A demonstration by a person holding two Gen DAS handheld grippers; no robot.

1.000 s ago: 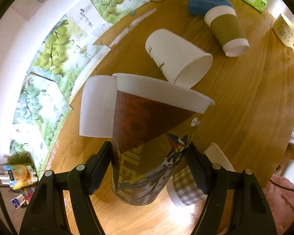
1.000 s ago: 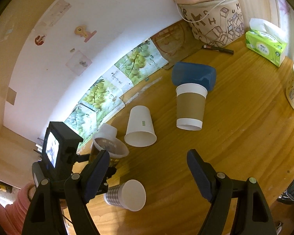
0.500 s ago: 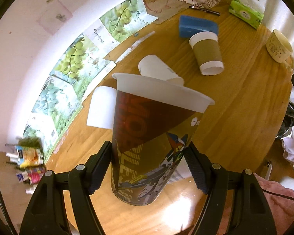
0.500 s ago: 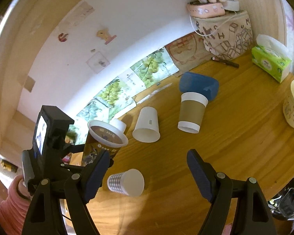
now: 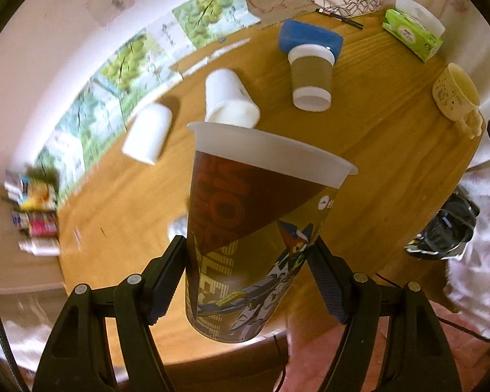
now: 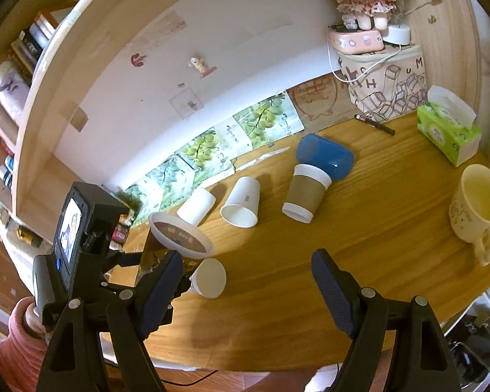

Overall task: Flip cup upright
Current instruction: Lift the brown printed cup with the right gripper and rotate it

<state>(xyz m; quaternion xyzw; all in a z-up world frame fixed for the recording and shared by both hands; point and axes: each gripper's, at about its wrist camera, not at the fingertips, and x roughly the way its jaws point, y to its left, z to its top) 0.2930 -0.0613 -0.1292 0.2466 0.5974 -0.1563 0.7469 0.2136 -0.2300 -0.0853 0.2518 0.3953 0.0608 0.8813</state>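
Observation:
My left gripper (image 5: 249,274) is shut on a tall printed plastic cup (image 5: 254,228), brown and yellow with a white rim. It holds the cup mouth-up, well above the wooden table (image 5: 375,137). The right wrist view shows this cup (image 6: 176,238) tilted in the left gripper at the table's left end. My right gripper (image 6: 248,290) is open and empty above the table's front edge. Several other cups lie on their sides: a white cup (image 6: 241,202), a frosted cup (image 6: 196,205), a brown-sleeved cup (image 6: 305,194) and a checked cup (image 6: 209,277).
A blue case (image 6: 324,156) lies behind the brown-sleeved cup. A cream mug (image 6: 476,205) stands at the right edge, a green tissue box (image 6: 449,130) and a printed bag (image 6: 385,88) at the back right. Grape pictures (image 6: 212,143) line the wall.
My left gripper has lifted the printed cup higher and pulled back from the table. My right gripper has also risen and backed away, staying open.

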